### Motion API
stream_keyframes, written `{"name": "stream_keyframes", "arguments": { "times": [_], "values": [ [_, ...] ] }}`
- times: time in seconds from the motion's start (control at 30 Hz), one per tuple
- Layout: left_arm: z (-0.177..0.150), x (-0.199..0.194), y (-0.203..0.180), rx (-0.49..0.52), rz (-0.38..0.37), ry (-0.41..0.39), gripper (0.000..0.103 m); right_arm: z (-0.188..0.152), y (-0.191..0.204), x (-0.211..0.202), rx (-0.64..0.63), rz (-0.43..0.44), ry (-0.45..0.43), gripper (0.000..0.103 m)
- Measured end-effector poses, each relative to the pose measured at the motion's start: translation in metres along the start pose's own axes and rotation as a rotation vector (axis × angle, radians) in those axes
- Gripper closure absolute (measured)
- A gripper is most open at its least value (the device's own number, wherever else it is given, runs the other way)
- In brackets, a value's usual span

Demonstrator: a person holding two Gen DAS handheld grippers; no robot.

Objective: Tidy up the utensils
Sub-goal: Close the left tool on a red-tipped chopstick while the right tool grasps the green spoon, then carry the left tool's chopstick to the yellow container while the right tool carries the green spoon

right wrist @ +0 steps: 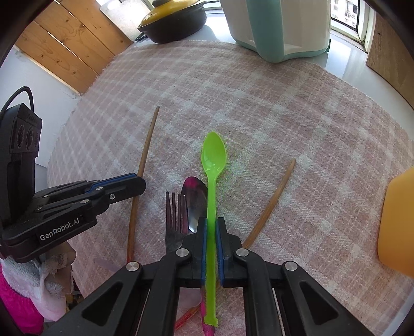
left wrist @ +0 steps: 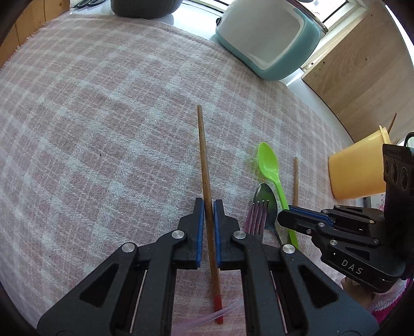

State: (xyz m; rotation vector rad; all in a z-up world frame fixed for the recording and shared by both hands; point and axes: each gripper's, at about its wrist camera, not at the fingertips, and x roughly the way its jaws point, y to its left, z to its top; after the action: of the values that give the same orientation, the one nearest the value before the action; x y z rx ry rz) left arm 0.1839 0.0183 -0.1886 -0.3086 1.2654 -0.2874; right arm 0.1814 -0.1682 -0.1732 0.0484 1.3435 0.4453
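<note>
My left gripper (left wrist: pixel 208 204) is shut on a brown chopstick (left wrist: pixel 204 155) with a red end, low over the checked cloth; it also shows in the right wrist view (right wrist: pixel 143 160). My right gripper (right wrist: pixel 211 222) is shut on the handle of a green plastic spoon (right wrist: pixel 213 155), which also shows in the left wrist view (left wrist: pixel 269 160). A metal fork (right wrist: pixel 176 217) and a metal spoon (right wrist: pixel 194 196) lie just left of the green spoon. A second chopstick (right wrist: pixel 271 204) lies to its right. A yellow cup (left wrist: pixel 357 170) stands at the right.
A pink and white checked cloth (right wrist: pixel 284 108) covers the table. A teal and white appliance (right wrist: pixel 279 25) stands at the back, with a dark pot with a yellow lid (right wrist: pixel 173 18) to its left. Wooden panels (right wrist: pixel 67 44) stand at the far left.
</note>
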Motion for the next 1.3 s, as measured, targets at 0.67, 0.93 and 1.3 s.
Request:
{"name": "stream_keyframes", "arguments": {
  "times": [0.67,0.93,1.3],
  "values": [
    [-0.003,-0.080,-0.035,0.073,0.001,-0.193,0.099,-0.010,0.001,-0.056,-0.028,-0.004,-0.126,0.099],
    [-0.001,-0.102,-0.057,0.084,-0.050,-0.233,0.099,-0.011,-0.001,-0.088,-0.054,-0.001,-0.191,0.099],
    [0.006,-0.118,-0.109,0.110,-0.129,-0.279,0.099,-0.011,-0.030,-0.138,-0.055,-0.003,-0.286,0.099]
  ]
}}
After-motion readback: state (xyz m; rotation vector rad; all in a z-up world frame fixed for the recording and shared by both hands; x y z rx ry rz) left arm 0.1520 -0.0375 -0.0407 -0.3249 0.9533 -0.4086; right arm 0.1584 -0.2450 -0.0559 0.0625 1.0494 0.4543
